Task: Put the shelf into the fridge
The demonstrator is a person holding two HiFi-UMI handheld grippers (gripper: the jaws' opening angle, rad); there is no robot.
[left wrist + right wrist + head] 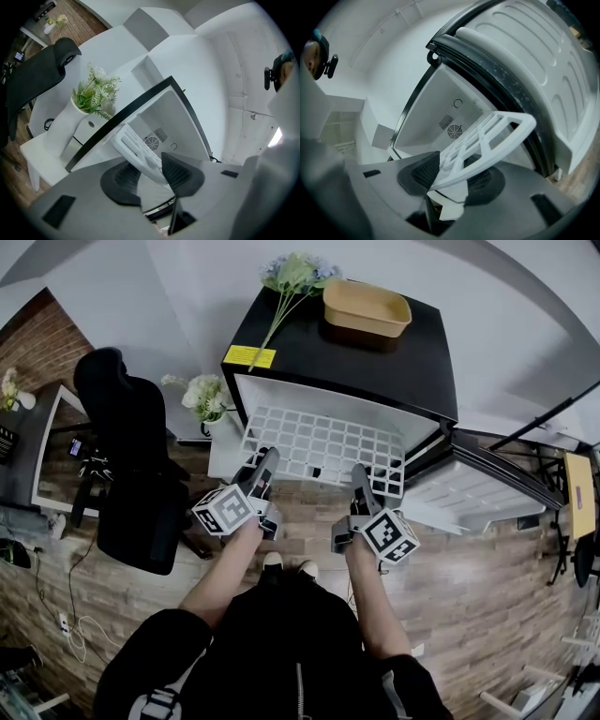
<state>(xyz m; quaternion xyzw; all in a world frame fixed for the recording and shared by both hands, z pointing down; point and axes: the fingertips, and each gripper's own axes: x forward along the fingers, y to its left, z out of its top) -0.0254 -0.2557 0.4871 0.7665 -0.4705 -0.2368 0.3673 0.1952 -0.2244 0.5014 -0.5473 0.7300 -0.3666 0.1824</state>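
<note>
The white grid shelf (pixel 323 446) hangs roughly level in front of the open black mini fridge (pixel 375 362), its far edge at the fridge's opening. The left gripper (pixel 265 465) is shut on the shelf's near left edge. My right gripper (pixel 360 479) is shut on the near right edge. In the left gripper view the shelf (pixel 136 147) runs between the two dark pads (pixel 123 180) toward the white fridge interior (pixel 164 122). In the right gripper view the shelf (pixel 487 138) lies between the pads (pixel 423 171), with the rear fan vent (pixel 453 131) beyond.
The fridge door (pixel 478 486) stands open to the right. A tan tray (pixel 367 307) and blue flowers (pixel 295 276) sit on the fridge top. Left of the fridge are a white vase of flowers (pixel 202 395) and a black office chair (pixel 131 460).
</note>
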